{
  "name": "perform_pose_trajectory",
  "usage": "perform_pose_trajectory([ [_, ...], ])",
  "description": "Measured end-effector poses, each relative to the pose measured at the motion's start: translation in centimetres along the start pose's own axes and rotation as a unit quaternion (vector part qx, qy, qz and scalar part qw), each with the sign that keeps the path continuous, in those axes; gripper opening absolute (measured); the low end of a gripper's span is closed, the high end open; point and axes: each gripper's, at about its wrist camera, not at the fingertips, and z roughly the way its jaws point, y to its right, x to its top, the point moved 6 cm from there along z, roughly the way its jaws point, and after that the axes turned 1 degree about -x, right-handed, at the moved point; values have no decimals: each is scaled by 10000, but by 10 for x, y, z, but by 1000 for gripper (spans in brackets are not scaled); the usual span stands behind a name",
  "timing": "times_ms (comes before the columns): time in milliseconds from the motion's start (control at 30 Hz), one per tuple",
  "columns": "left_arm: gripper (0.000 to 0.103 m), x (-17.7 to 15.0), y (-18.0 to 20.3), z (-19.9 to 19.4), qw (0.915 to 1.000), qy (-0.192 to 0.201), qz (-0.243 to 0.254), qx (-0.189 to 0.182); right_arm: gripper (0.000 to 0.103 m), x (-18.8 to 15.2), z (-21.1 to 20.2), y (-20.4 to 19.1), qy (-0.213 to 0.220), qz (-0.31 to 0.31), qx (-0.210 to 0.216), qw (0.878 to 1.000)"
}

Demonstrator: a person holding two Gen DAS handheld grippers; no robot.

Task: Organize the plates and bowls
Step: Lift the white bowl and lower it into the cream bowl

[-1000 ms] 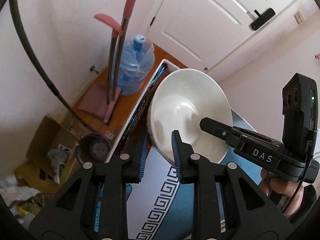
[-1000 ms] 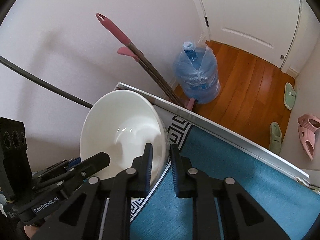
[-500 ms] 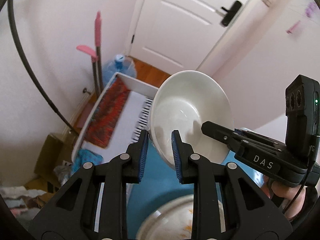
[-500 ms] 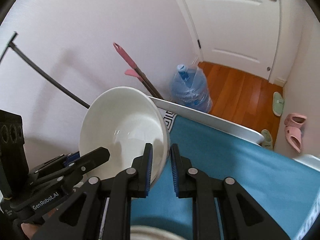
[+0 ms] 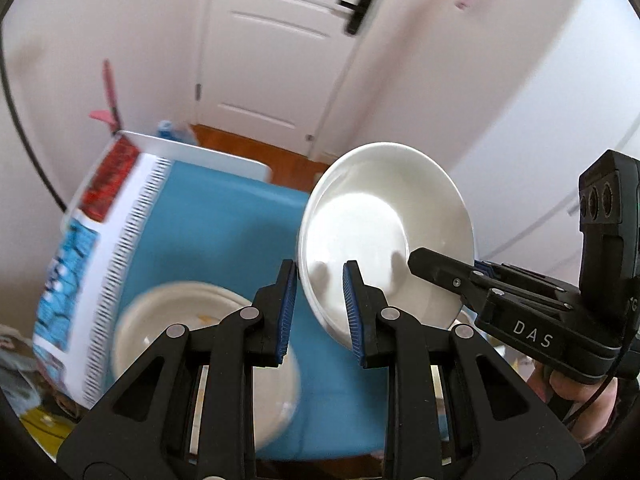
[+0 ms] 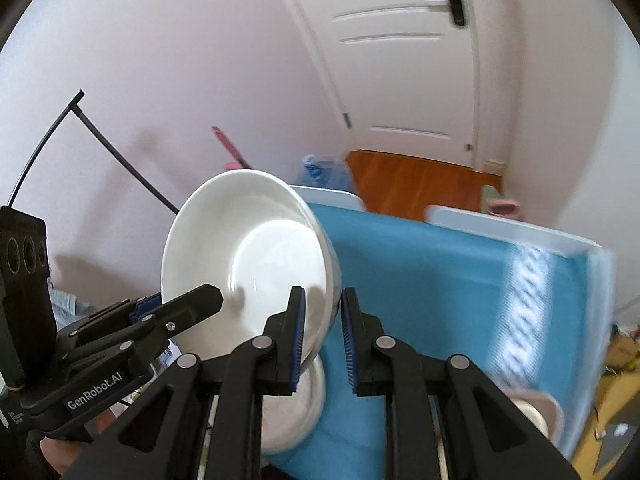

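A white bowl (image 5: pixel 384 232) hangs tilted in the air above the blue table, held between both grippers. My left gripper (image 5: pixel 320 308) is shut on its left rim. My right gripper (image 6: pixel 322 336) is shut on the opposite rim, and it also shows in the left wrist view (image 5: pixel 460 280). The bowl also shows in the right wrist view (image 6: pixel 248 264), and so does my left gripper (image 6: pixel 176 312). A cream plate (image 5: pixel 200 344) lies on the blue cloth below; its edge shows under the bowl in the right wrist view (image 6: pixel 296 412).
The table wears a blue cloth (image 5: pixel 224 232) with a patterned white border (image 5: pixel 104 264). A white door (image 6: pixel 404 60) and wooden floor (image 6: pixel 420 180) lie beyond. A water jug (image 6: pixel 324 172) and pink-handled tools (image 5: pixel 108 96) stand by the wall. A small cream dish (image 6: pixel 532 412) sits at the right.
Both grippers with the bowl have swung up and back over the table. The blue cloth and the cream plate below have come into view.
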Motion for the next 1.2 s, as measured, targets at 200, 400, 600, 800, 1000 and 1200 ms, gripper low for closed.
perform_pose_trajectory([
  [200, 21, -39, 71, 18, 9986, -354, 267, -295, 17, -47, -51, 59, 40, 353, -381, 9986],
  [400, 21, -80, 117, 50, 9921, -989, 687, -349, 17, -88, -70, 110, -48, 824, -699, 9941],
  [600, 21, -114, 132, 83, 9845, -1483, 906, -231, 17, -128, -57, 142, -310, 1295, -761, 9882],
  [800, 21, -128, 131, 104, 9760, -1823, 1192, 25, 16, -158, -38, 159, -557, 1612, -726, 9827],
  [1000, 21, -130, 133, 114, 9711, -1904, 1419, 226, 16, -164, -29, 164, -651, 1735, -693, 9802],
  [1200, 21, -129, 132, 117, 9682, -1920, 1563, 352, 16, -165, -27, 166, -667, 1754, -742, 9794],
])
